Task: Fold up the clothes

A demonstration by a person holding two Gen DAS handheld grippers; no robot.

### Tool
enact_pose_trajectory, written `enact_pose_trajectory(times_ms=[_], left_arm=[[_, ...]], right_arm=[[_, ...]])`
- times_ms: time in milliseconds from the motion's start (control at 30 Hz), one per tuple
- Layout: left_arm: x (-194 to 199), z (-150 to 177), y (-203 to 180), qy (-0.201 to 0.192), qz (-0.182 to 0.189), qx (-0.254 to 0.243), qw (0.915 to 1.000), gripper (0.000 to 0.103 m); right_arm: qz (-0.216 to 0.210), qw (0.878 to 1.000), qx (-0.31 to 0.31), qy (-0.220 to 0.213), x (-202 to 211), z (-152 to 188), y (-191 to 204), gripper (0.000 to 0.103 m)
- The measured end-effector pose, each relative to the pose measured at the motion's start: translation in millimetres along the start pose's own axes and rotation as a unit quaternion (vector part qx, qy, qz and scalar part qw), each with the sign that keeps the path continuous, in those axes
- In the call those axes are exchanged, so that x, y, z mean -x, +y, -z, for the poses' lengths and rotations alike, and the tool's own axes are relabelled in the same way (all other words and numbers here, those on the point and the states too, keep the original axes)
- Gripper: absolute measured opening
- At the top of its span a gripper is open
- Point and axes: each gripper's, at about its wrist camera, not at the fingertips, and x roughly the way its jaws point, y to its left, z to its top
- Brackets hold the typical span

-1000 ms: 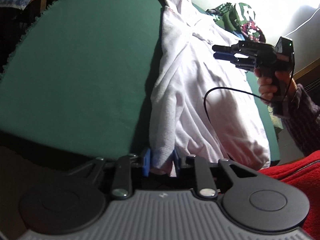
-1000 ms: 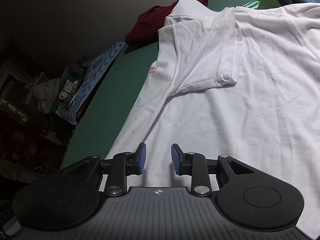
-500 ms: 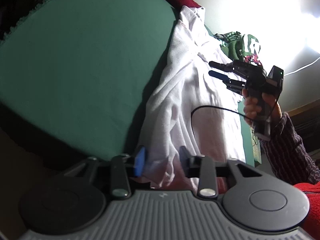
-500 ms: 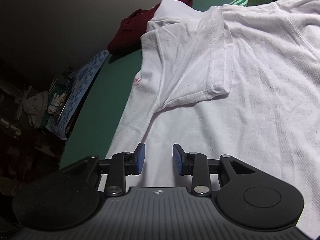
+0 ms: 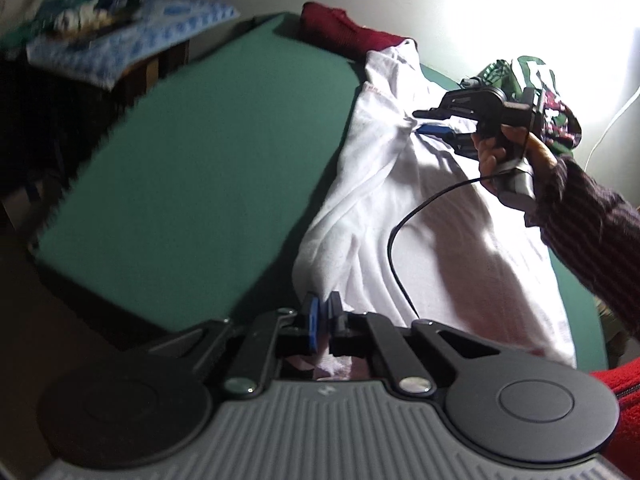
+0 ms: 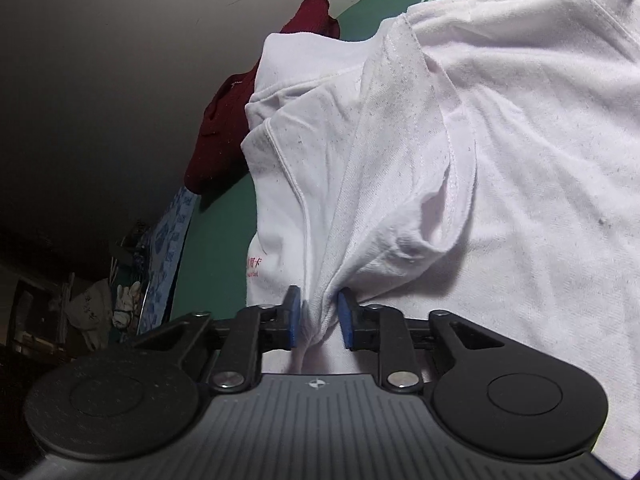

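At the bottom of the left wrist view my left tool is clamped tight on the near hem of the white T-shirt; its blue pads sit together with a thin fold of fabric between them. From there the shirt runs up the middle and right of the frame, wrinkled, lying on the green table. A black cable loops across the cloth toward my right hand, which shows in the upper right in a dark striped sleeve.

In the right wrist view my right tool is at the bottom centre, its jaws closing on a bunched ridge of the shirt just under the sleeve. The fabric is pinched up between the two blue pads and both press on it. Small red lettering shows on the shirt's left edge, just above the tool.

Farther back, a dark red garment lies against the shirt's collar end at the top of the left view. A green patterned garment sits behind my right hand. A blue patterned cloth lies in the upper left.
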Motion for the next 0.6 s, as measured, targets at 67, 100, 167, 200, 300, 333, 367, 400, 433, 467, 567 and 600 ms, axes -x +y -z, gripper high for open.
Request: enact_pose_trajectory(times_ms=[67,100,167,200,300,333,367,400,433,467,567,600], left_arm=[[7.5,-1.7,-9.3,-0.004,-0.011,-0.031,0.9995,0.0],[10.5,-2.5,-12.9,-0.005,-0.014,-0.044,0.9989,0.0],[10.6,-6.9,-22.8,-0.002,-0.017,-0.068,0.9975,0.0],[10.4,-8.2,-29.0,0.0,-0.015,-0.081,0.9966,0.0],[8.9,-10.2,-47.8,0.007,-0.002,-0.116,0.9933,0.0],[7.4,-9.9,-53.7,0.011,0.009,-0.125,0.9921,0.0],[5.2,-8.7,-59.7,0.015,0.018,-0.132,0.991,0.0],[2.9,-7.3,-65.7,0.019,0.026,-0.139,0.9898,0.0],[-0.9,-4.9,-71.6,0.025,0.034,-0.144,0.9887,0.0],[-5.6,-2.5,-75.7,0.031,0.039,-0.147,0.9879,0.0],[-20.8,6.5,-85.4,0.052,0.051,-0.151,0.9859,0.001],[-26.0,9.9,-88.2,0.06,0.055,-0.152,0.9851,0.001]], right_arm=[[-0.002,1.0,0.018,-0.009,4.1,-1.7,3.4,0.006],[-0.003,0.999,0.029,-0.014,7.5,-2.9,5.5,0.006],[-0.005,0.998,0.05,-0.024,14.4,-5.3,9.8,0.006],[-0.006,0.998,0.062,-0.028,17.9,-6.8,12.3,0.005],[0.002,0.994,0.105,-0.031,22.9,-11.3,21.0,0.005],[0.009,0.992,0.121,-0.033,23.8,-11.7,23.6,0.005],[0.016,0.99,0.135,-0.037,23.5,-11.8,25.5,0.005],[0.022,0.988,0.148,-0.04,23.2,-12.0,27.0,0.005],[0.027,0.987,0.154,-0.041,22.9,-12.3,26.6,0.005],[0.031,0.986,0.157,-0.04,21.4,-13.0,24.8,0.005],[0.038,0.986,0.157,-0.028,17.0,-14.0,17.0,0.006],[0.04,0.986,0.157,-0.023,15.9,-13.6,14.7,0.007]])
